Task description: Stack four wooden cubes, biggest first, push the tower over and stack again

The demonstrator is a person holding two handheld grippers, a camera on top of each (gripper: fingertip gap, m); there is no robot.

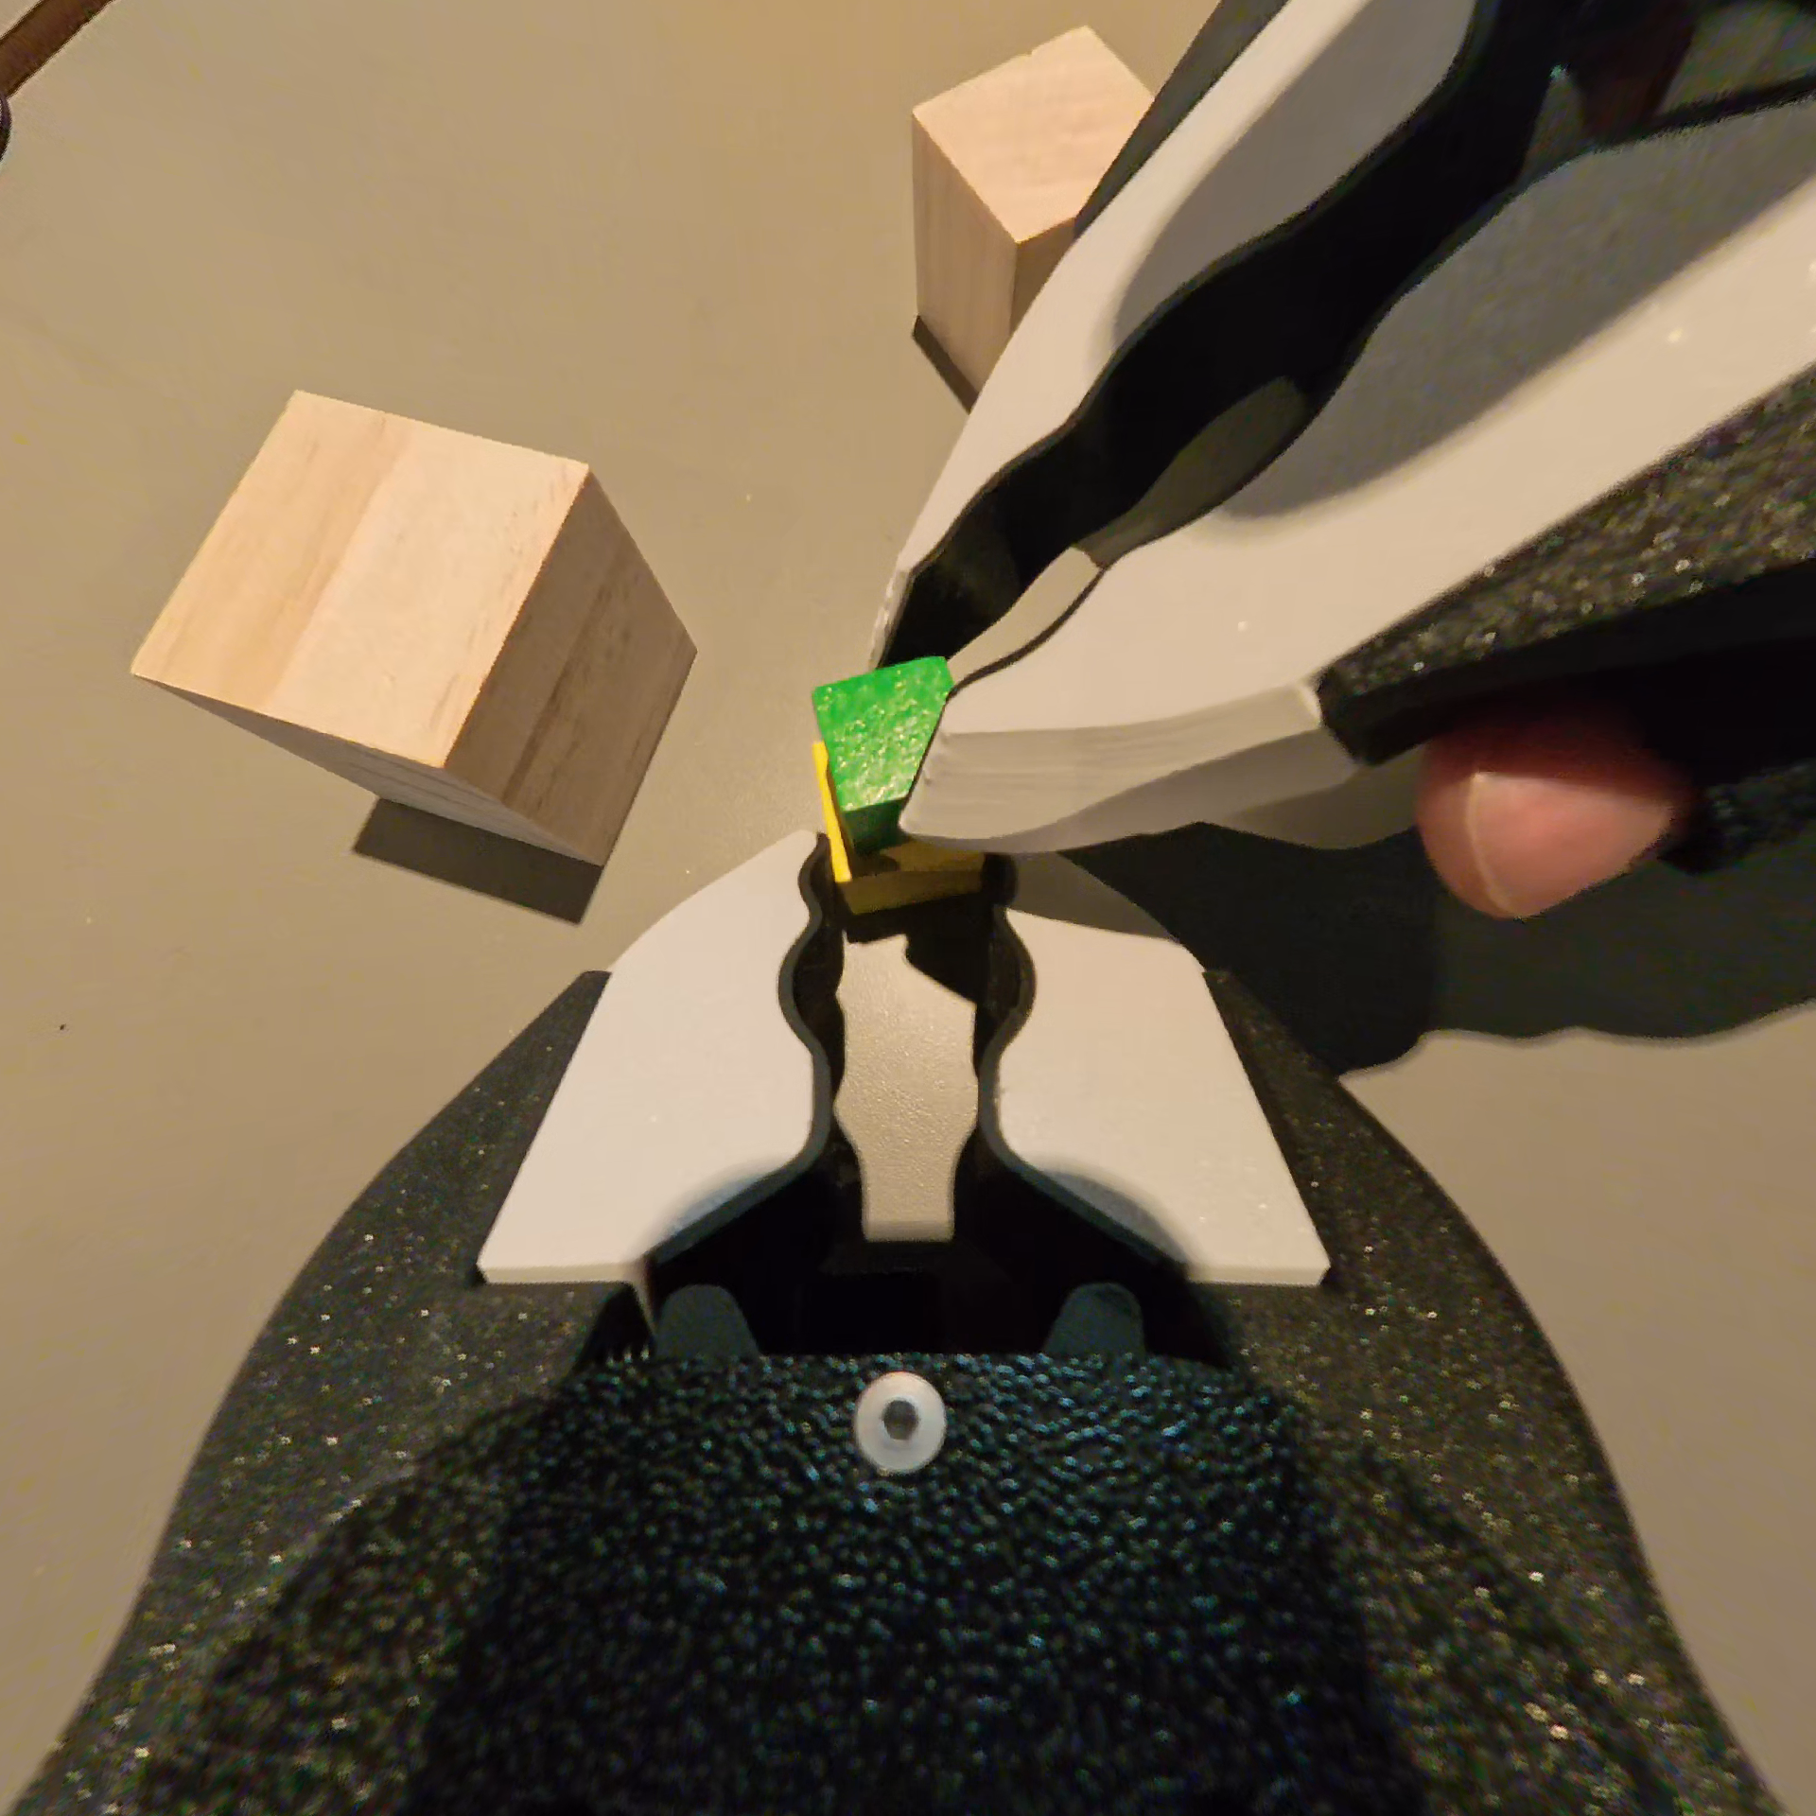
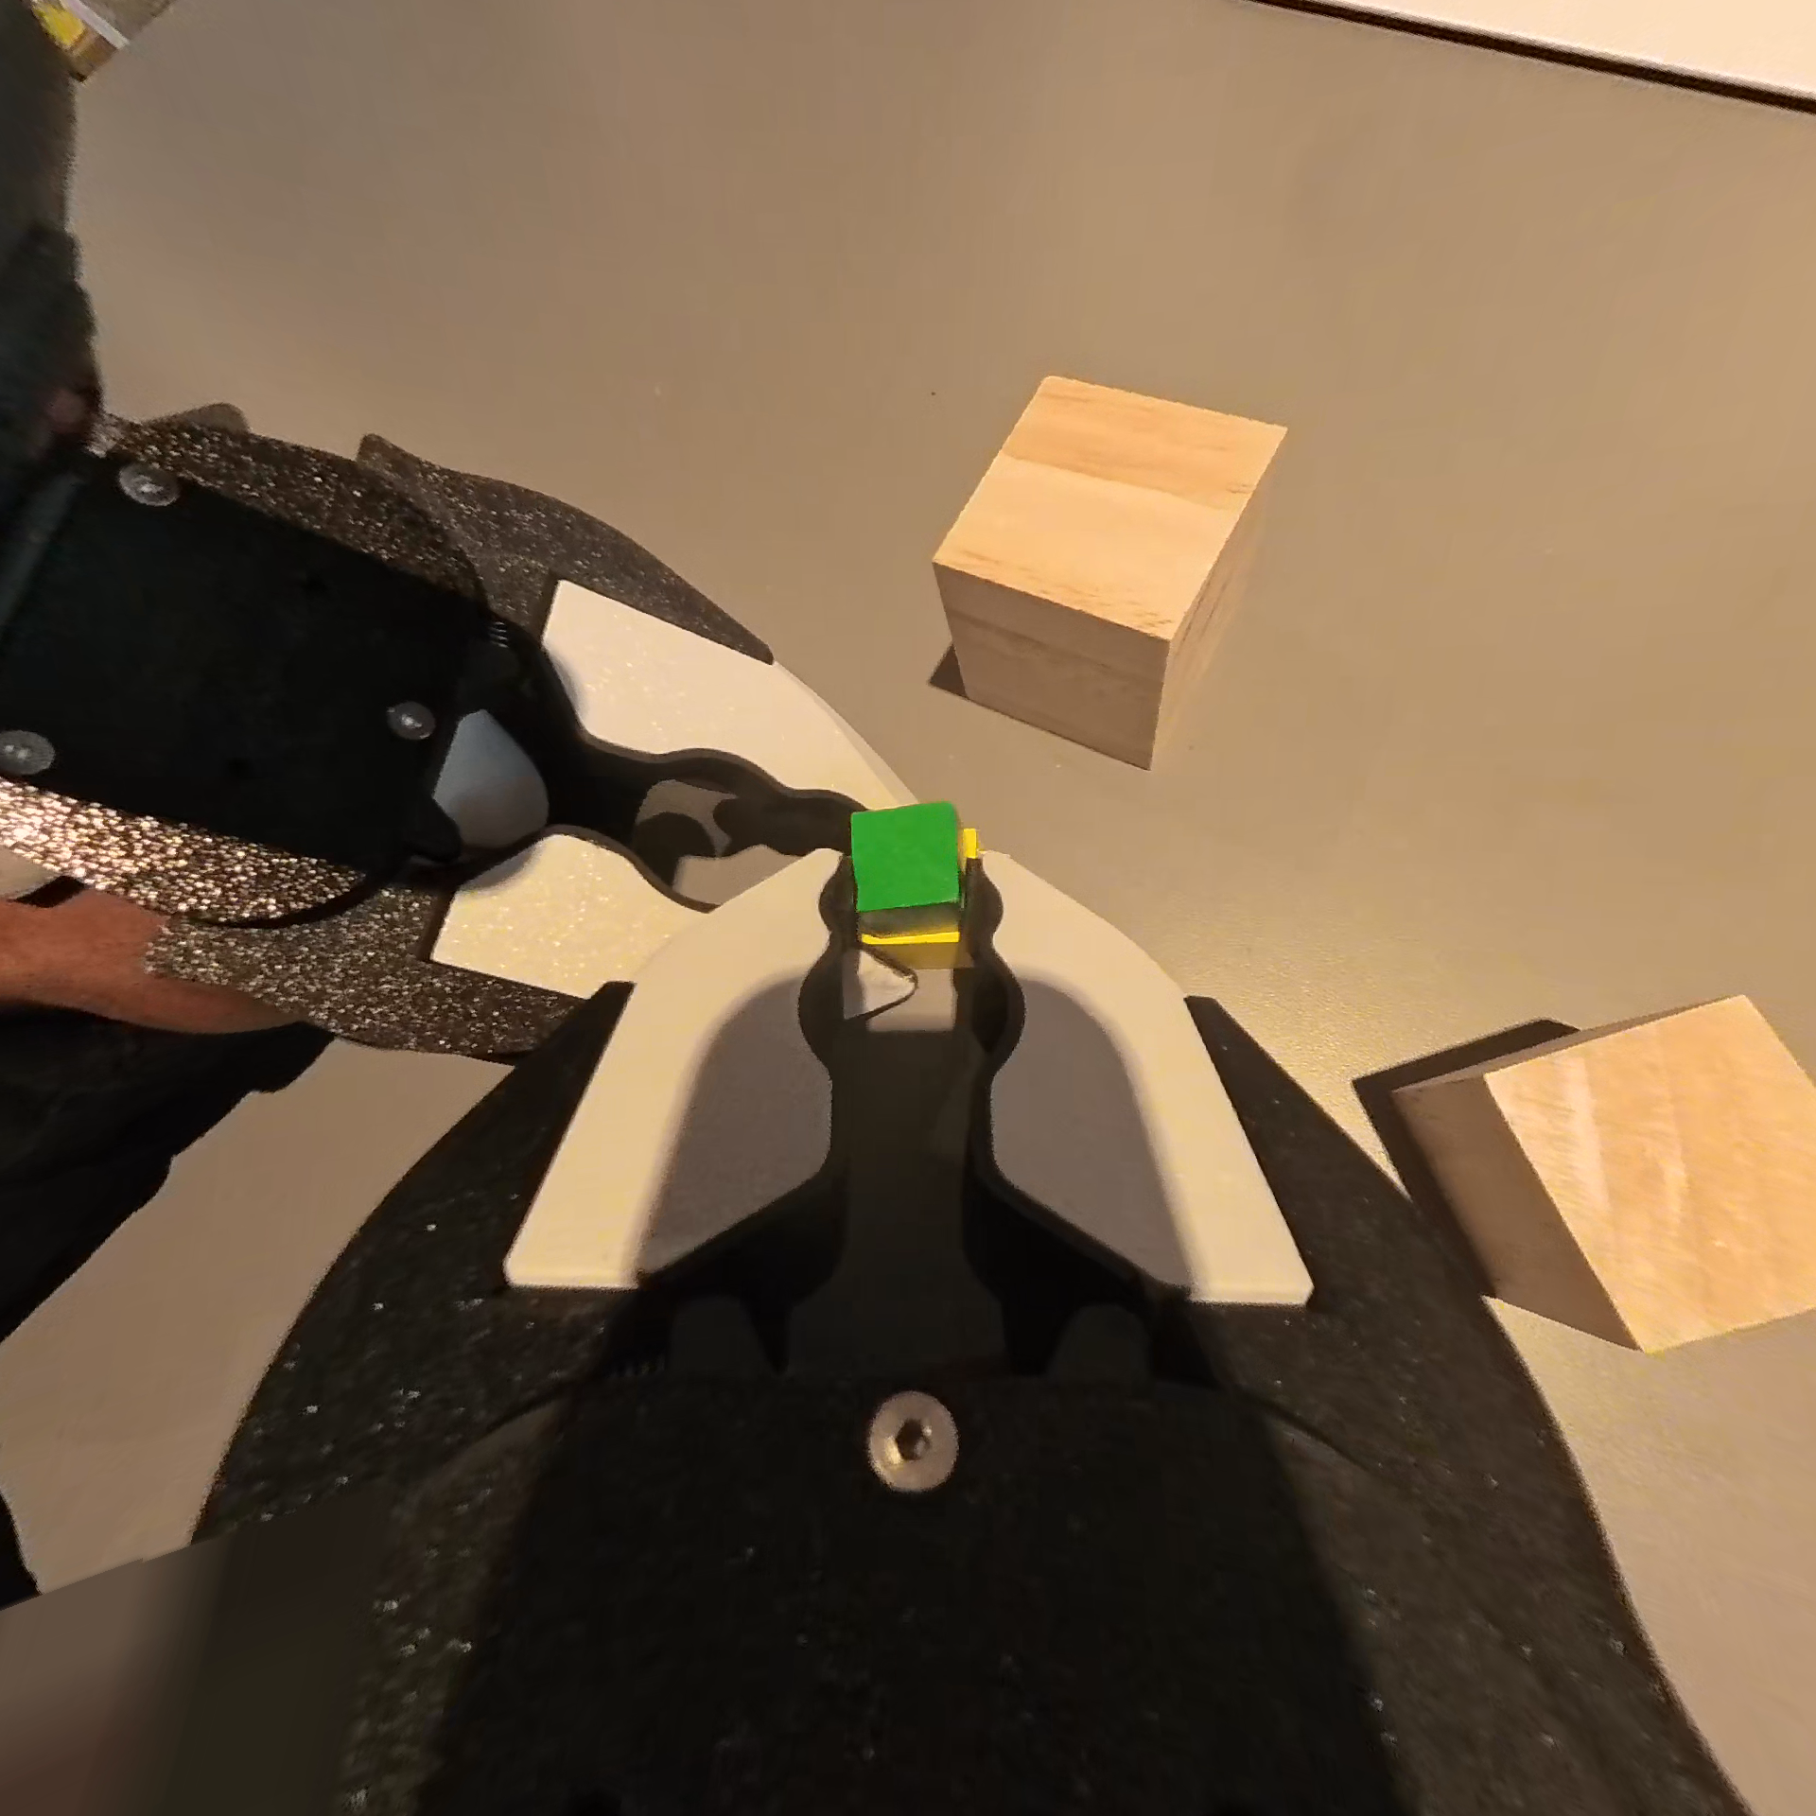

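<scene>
Between your two grippers, the small green cube (image 1: 878, 747) sits on the smaller yellow cube (image 1: 909, 878), low over the bench (image 1: 393, 246). Your right gripper (image 2: 909, 889) is closed on the green cube; your left gripper (image 1: 904, 875) is pinched on the yellow one. Both plain wooden cubes, the large one (image 1: 413, 619) and the medium one (image 1: 1012, 187), lie apart and unstacked, so the tower looks barely begun. The green overhangs the yellow slightly; letting go off-centre, or dragging a finger away, would probably tip it. The left wrist view shows your thumb (image 1: 1543, 835) and the medium cube upright; the right wrist view alone shows the pale edge (image 2: 1621, 39) beyond the bench
</scene>
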